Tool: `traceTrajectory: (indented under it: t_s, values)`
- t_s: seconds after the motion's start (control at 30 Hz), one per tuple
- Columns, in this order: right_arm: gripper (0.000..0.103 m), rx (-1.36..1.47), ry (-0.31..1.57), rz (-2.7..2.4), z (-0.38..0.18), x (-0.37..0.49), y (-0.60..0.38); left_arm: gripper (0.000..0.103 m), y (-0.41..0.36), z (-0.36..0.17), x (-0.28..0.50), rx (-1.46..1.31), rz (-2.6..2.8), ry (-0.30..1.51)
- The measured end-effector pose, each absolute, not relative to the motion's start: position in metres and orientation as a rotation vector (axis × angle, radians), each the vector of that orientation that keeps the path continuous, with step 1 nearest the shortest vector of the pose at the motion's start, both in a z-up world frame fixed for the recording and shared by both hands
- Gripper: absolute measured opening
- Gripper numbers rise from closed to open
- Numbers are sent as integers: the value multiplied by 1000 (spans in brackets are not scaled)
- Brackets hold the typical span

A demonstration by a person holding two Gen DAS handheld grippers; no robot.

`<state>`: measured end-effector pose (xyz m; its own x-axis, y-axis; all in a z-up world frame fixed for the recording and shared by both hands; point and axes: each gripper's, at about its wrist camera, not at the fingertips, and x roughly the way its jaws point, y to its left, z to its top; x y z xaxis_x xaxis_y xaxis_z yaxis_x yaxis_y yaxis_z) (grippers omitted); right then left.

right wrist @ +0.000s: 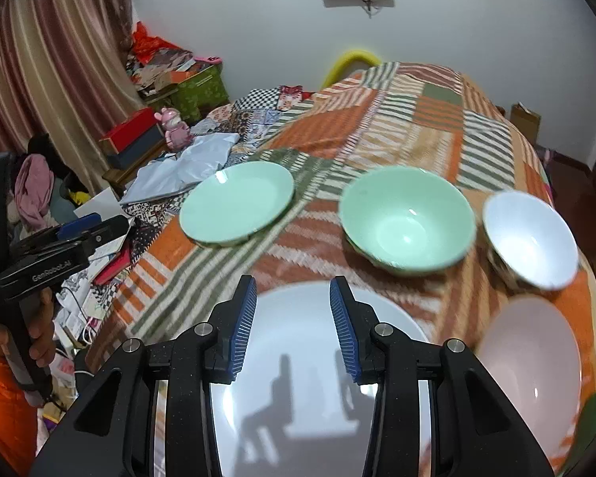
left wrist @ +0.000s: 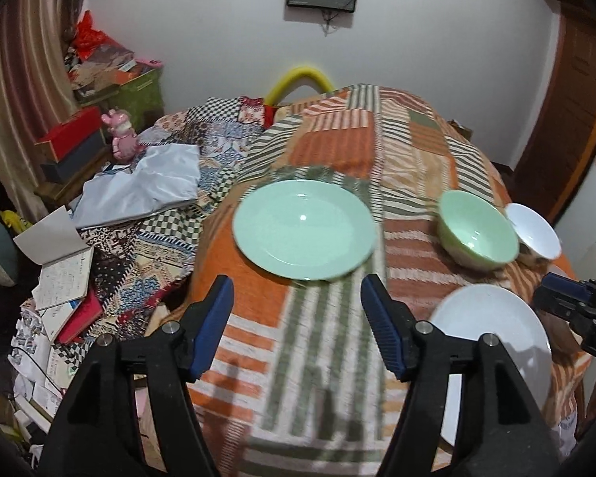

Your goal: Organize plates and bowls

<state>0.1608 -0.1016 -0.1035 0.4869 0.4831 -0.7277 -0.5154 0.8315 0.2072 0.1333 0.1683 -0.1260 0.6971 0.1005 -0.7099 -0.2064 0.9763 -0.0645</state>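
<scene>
The room is evenly and fairly brightly lit from overhead, a little behind me. My right tongs (right wrist: 293, 326) throw crisp dark shadows onto the white plate (right wrist: 298, 361) right under them, and my left tongs (left wrist: 297, 326) cast fainter ones on the striped blanket (left wrist: 298, 397). Small glare spots sit on the green plate (left wrist: 304, 230) and in the green bowl (right wrist: 407, 222). Motion blur smears the rims of the dishes and the blanket stripes in both views. The fisheye bows the walls and curtain, and the corners fall off into black
</scene>
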Motion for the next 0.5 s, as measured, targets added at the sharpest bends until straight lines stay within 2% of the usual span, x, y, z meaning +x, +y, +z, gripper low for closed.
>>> traceTrajectory:
  t_s: [0.5]
  values:
    - [35, -108, 991, 647, -131, 222, -29, 67, 237, -171, 200, -173, 222, 893]
